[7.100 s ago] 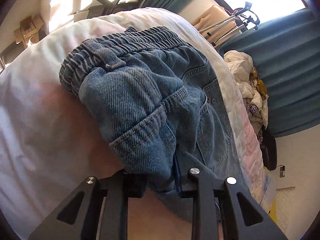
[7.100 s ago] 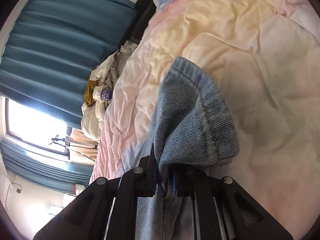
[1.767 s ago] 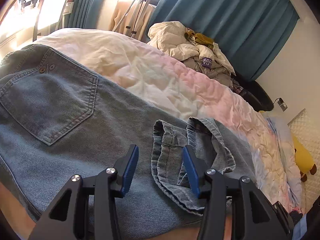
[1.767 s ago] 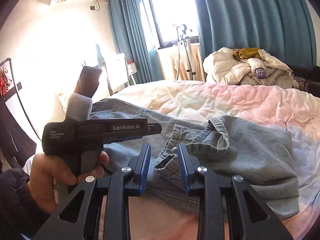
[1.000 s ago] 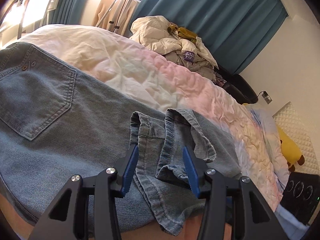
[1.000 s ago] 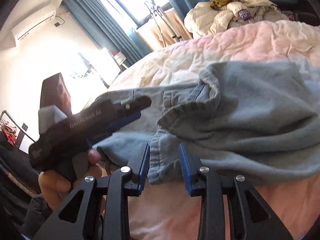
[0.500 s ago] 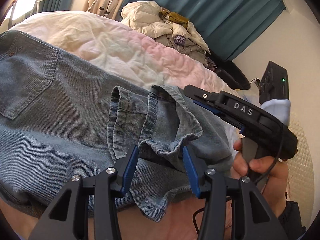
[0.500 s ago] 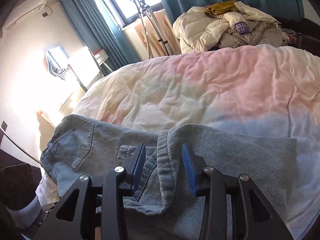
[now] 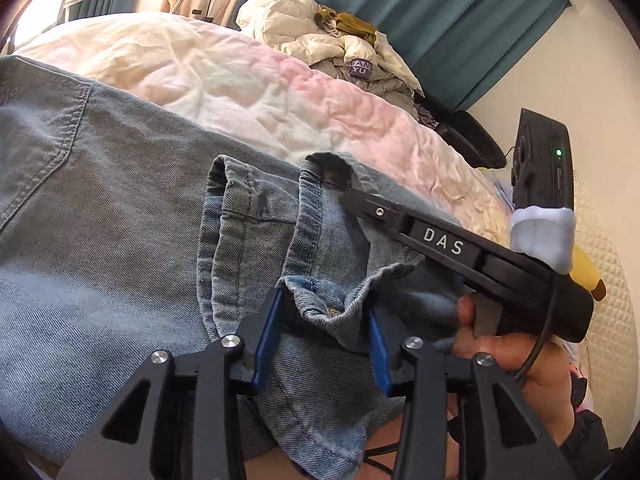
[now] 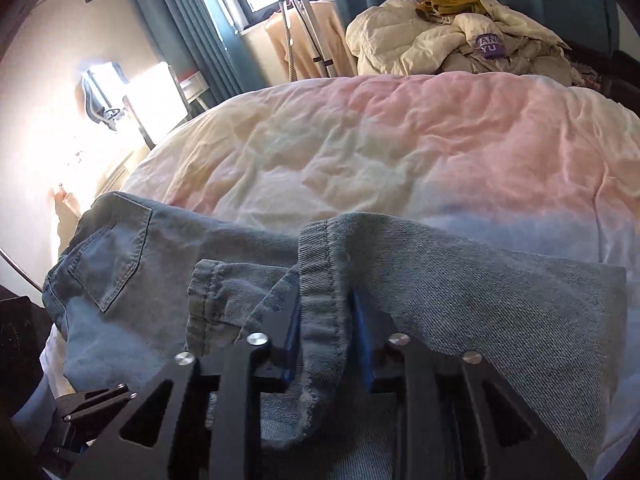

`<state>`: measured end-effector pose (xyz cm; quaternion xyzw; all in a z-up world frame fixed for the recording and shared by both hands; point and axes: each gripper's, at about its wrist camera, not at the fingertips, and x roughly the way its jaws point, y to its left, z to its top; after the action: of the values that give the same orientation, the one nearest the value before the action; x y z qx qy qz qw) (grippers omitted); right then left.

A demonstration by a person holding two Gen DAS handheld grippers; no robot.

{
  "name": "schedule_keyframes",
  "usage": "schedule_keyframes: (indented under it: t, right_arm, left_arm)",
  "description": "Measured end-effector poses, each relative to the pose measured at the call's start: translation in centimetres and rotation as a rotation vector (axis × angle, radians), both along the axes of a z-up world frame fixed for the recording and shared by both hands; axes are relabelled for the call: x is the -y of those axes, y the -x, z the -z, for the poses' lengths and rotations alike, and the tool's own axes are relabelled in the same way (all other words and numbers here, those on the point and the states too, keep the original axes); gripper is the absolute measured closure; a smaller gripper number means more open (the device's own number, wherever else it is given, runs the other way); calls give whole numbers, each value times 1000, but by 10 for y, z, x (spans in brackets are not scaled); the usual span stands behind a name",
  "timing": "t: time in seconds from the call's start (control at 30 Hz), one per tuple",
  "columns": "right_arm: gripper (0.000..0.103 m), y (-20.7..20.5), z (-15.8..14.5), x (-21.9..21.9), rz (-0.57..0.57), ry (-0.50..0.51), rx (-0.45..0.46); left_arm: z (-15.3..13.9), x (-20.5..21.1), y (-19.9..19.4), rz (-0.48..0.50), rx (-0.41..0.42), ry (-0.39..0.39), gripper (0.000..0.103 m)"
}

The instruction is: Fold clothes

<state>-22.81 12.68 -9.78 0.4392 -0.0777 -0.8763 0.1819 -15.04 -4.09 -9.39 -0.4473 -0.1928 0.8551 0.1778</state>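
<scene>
Two grippers close on jeans' leg cuffs over a bed.
Between the left gripper (image 9: 324, 340) pads, a bunched hem; the right gripper (image 10: 326, 338) pinches its cuff. The jeans (image 9: 100, 216) lie beyond on the quilt (image 10: 400, 152); uneven grips could skew the fold.

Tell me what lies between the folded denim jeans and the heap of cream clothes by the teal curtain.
Right wrist view: only bare rumpled pastel quilt lies between the blue denim jeans and the cream clothes heap.

Left tongs (image 9: 326, 316) closing, jaws half apart, right tongs (image 10: 326, 320) closing, jaws narrow, both angled downward
</scene>
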Motion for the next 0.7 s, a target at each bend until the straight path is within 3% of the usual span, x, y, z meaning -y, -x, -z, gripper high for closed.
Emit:
schedule_keyframes:
  t: [0.13,0.23,0.47,0.57,0.7]
  right_arm:
    - [88,-6,-15,-5,23,5,-52]
    - [88,-17,-38,-8,10,37,-95]
    - [88,-47,-107,-14,-60,119,-238]
    - [88,-48,-113,1,-114,125,-243]
    - [88,-31,-80,28,-166,81,-174]
  left_arm:
    - [-9,1,-5,-15,-53,-2,87]
    - [-29,-7,-19,-2,-131,61,90]
    - [-94,-21,-88,53,-317,55,92]
    - [-99,-22,-101,29,-328,73,92]
    - [-76,-10,-86,-41,-185,89,92]
